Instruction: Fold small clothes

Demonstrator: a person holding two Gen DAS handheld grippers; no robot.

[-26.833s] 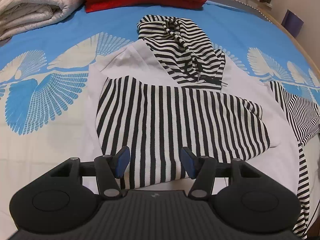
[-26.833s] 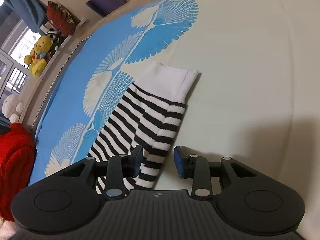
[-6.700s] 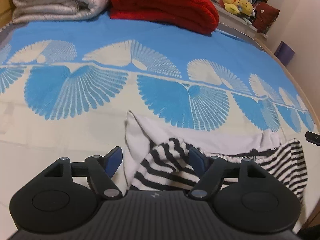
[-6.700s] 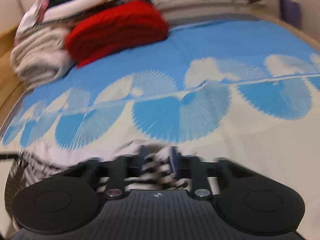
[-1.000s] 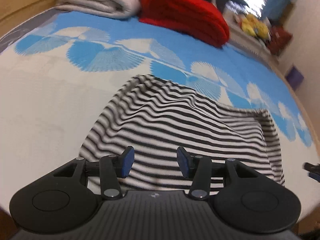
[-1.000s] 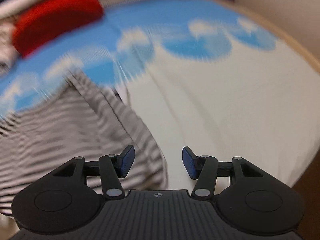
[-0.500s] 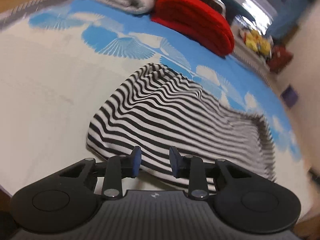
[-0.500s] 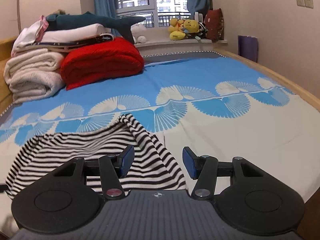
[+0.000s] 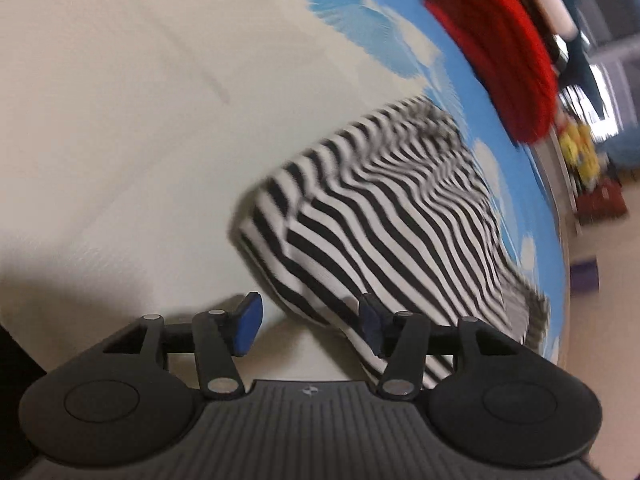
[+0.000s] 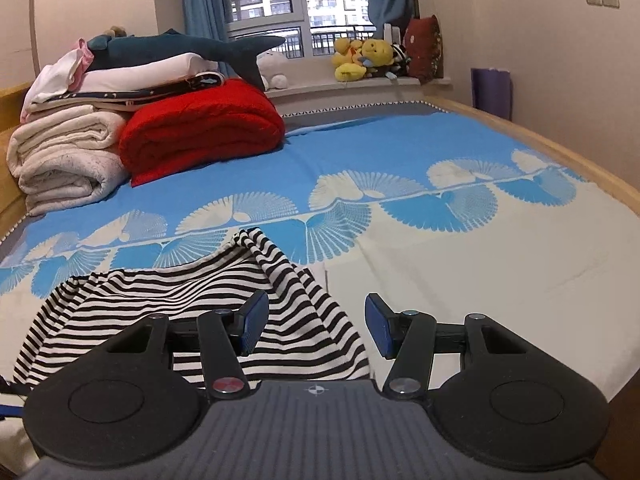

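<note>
We had the striped garment (image 10: pixel 192 300) lying folded on the bed cover (image 10: pixel 460 280), near edge of the bed, mostly on the cream part w/ its far edge reaching the blue fan pattern. In the right wrist view it sat left of centre, w/ a raised wrinkle poking up at its far right corner.

Right gripper (image 10: pixel 316 324) was spread wide, nothing between the blue pads. Its left finger (image 10: pixel 252 320) hung over the near right part of the stripes, right finger (image 10: pixel 380 330) over plain cream cover. Couldn't tell if the left pad was actually touching the cloth or just above it.

Left gripper (image 9: pixel 308 324) was also wide open and holding nothing. Left wrist view was tilted and pretty blurry tbh. We saw the folded garment (image 9: pixel 392 216) as a thick stack w/ a near corner sitting between the two fingers but further out than the pads. Right finger (image 9: pixel 370 330) overlapped the stripes in frame, left finger (image 9: pixel 246 322) was over bare cover.

Far left on the bed: red blanket (image 10: pixel 200 132) folded, next to a cream blanket roll (image 10: pixel 64 160) w/ more linens and a shark plush (image 10: pixel 188 48) stacked on top. Yellow plush toys (image 10: pixel 364 58) on the windowsill at the far end.
</note>
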